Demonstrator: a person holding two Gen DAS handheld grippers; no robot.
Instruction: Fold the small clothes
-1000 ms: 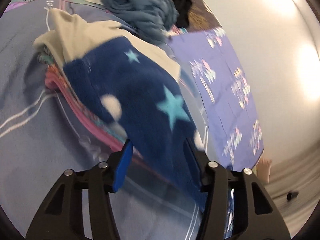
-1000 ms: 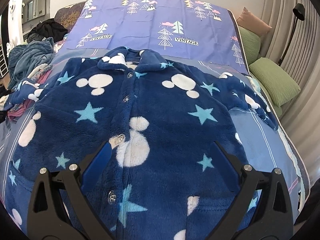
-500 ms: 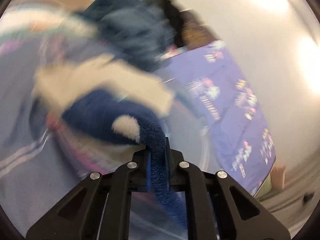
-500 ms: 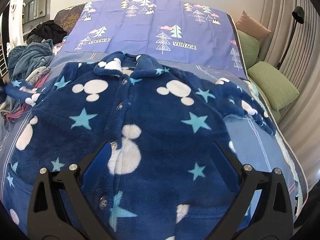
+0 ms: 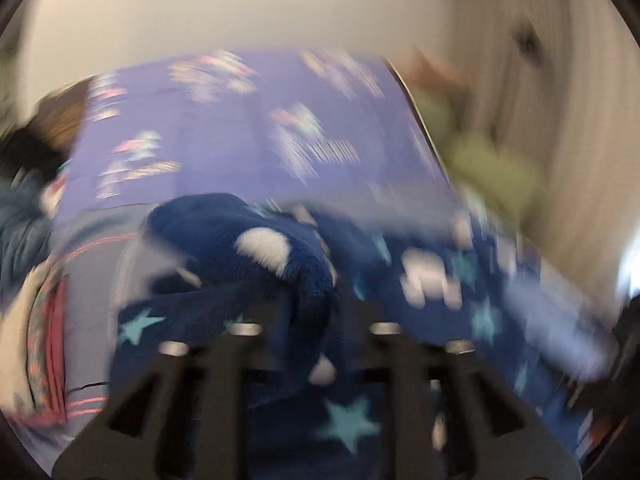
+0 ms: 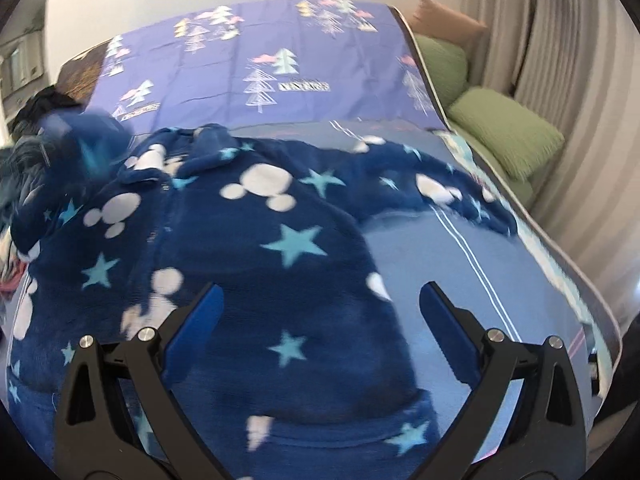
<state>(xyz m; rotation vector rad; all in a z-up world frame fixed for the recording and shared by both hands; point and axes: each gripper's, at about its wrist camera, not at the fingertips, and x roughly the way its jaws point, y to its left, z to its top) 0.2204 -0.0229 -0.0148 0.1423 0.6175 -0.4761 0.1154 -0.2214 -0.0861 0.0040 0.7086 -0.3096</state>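
A navy fleece pyjama top [image 6: 280, 240] with stars and white mouse heads lies face up on the bed, buttoned. Its left sleeve [image 5: 256, 240] is lifted and carried over the body; in the right wrist view it is a blur [image 6: 92, 136] at the far left. My left gripper [image 5: 314, 304] has that sleeve between its narrow jaws, which are opening; the view is heavily blurred. My right gripper [image 6: 320, 304] hovers open above the top's lower right front, with nothing between its fingers. The other sleeve [image 6: 440, 192] lies stretched out to the right.
A purple cover [image 6: 260, 60] printed with trees fills the far half of the bed. Green pillows [image 6: 508, 128] and a curtain [image 6: 560, 80] stand beyond the right edge. Folded and loose clothes [image 5: 44, 340] are piled at the left.
The left gripper shut on the sleeve that lay on the stack of clothes, then swung it fast to the right over the top, rolling as it went. The right gripper drifted slightly right.
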